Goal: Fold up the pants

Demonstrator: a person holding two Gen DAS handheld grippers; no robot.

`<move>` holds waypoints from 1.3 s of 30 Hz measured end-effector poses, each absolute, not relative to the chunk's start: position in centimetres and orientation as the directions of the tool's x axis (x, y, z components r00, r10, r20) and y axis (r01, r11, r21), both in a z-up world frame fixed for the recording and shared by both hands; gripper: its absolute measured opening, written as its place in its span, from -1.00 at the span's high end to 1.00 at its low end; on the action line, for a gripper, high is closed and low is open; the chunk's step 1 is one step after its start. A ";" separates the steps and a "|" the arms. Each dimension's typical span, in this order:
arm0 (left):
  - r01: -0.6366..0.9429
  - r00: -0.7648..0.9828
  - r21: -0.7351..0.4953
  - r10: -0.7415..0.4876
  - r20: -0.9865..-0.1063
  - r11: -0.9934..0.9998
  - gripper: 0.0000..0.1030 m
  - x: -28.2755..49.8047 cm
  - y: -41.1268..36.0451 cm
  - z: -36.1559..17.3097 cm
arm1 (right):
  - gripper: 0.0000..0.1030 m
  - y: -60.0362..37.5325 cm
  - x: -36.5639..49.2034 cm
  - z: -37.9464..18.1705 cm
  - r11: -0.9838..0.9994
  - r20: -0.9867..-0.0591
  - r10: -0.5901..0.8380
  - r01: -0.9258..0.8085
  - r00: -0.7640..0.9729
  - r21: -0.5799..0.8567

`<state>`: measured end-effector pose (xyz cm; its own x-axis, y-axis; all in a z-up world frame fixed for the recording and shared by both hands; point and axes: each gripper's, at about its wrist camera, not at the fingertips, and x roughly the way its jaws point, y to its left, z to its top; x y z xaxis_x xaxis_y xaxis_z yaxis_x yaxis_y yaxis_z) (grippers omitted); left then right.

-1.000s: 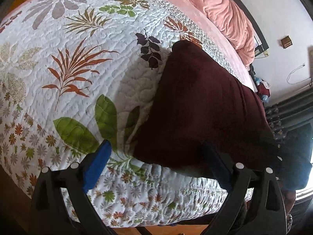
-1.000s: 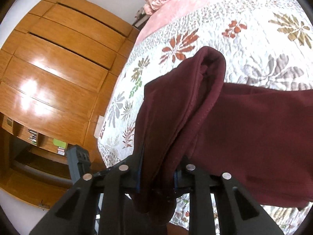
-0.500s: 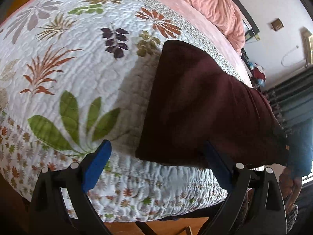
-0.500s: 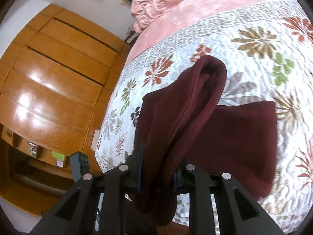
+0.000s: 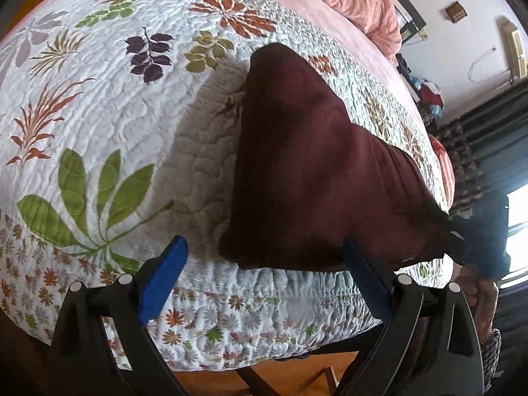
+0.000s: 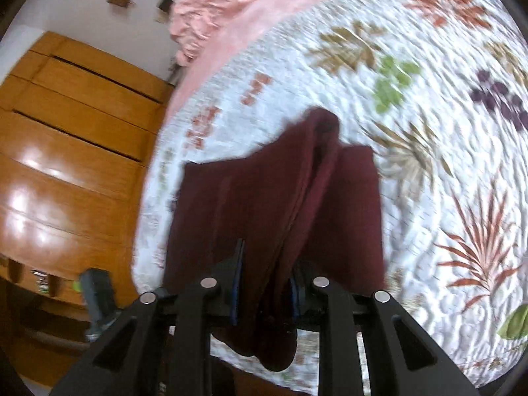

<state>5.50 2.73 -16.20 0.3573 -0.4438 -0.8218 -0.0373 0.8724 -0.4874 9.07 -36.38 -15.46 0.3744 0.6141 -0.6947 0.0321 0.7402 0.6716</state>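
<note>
The maroon pants [image 5: 316, 171], of a soft, thick, fleecy cloth, lie partly folded on the bed's quilted spread [image 5: 109, 105], a puffy white cover stitched in wavy lines and printed with leaves and flowers; one end of the cloth rises off the bed in a draped, tent-like fold toward the right gripper [image 6: 264, 283]. That gripper's black fingers with blue pads are clenched on a bunched, rope-like gather of the pants, a short tail hanging below them. The left gripper [image 5: 264, 274] hovers near the bed's edge with its blue-padded fingers [image 5: 161, 277] spread wide and released, holding nothing.
</note>
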 end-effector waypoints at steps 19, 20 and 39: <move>0.004 0.332 -0.434 -0.411 -0.849 0.901 -0.84 7.0 1.0 -16.4 | -0.03 -36.2 12.9 -12.4 0.860 -0.776 0.464 -0.008 0.427 0.510; 0.008 0.331 -0.430 -0.408 -0.851 0.903 -0.84 6.9 0.9 -16.4 | -0.03 -36.2 13.6 -12.7 0.856 -0.776 0.467 0.004 0.423 0.517; -0.037 0.337 -0.412 -0.377 -0.863 0.910 -0.84 10.9 0.5 -16.2 | 0.87 -38.2 17.1 -14.5 0.761 -0.684 0.584 -0.003 0.438 0.648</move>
<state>10.87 0.46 -16.20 0.3367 -0.3769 -0.8629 -0.0367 0.9105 -0.4119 17.05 -38.16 -14.53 0.4378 0.5839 -0.6837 -0.0032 0.7614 0.6482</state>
